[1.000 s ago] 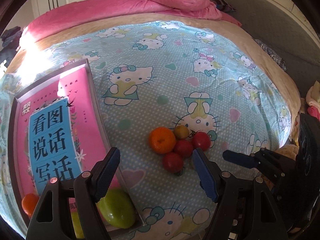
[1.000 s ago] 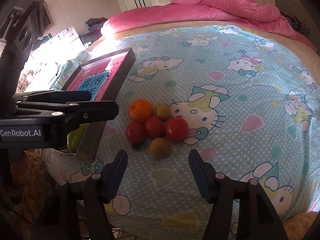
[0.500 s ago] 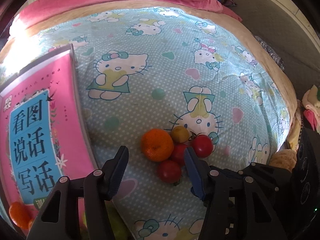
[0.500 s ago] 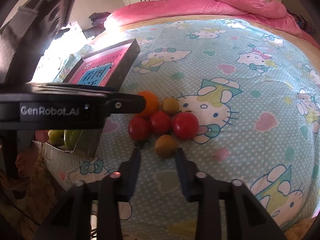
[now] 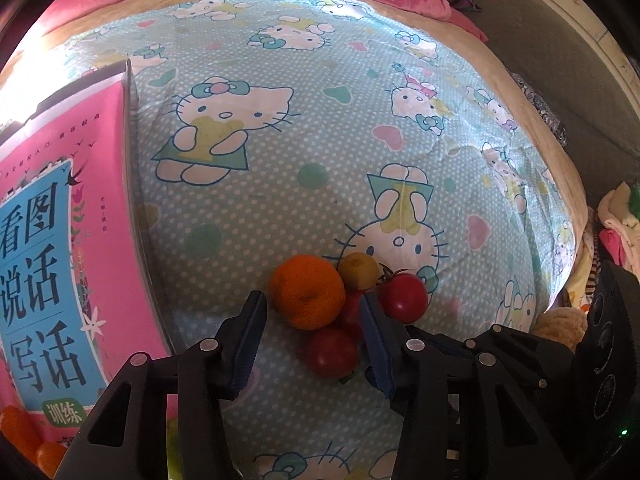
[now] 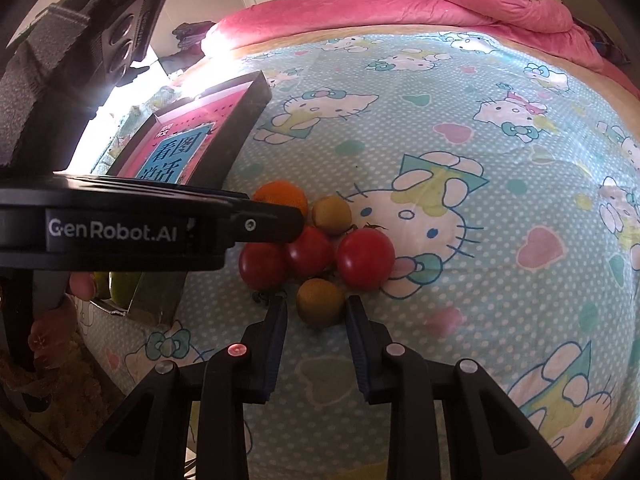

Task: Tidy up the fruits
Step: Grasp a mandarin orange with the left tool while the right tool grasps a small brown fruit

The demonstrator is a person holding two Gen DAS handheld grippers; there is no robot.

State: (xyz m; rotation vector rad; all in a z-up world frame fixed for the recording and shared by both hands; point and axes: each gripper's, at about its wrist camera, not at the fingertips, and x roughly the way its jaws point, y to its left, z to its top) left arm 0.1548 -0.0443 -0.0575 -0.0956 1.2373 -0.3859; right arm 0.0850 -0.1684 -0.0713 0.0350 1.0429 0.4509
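Partly, the left tongs [image 6: 280, 220] hide the orange [image 6: 282, 196].

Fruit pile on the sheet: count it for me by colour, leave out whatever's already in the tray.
Orange: 1, the orange
Red: 3, tomatoes
Yellow-green: 2, small fruits
Total: 6

Your fruit cluster [image 6: 316, 252] is packed tight, pieces touching; the tray wall [image 6: 224, 148] blocks the left; open bedsheet [image 6: 500, 208] lies right.
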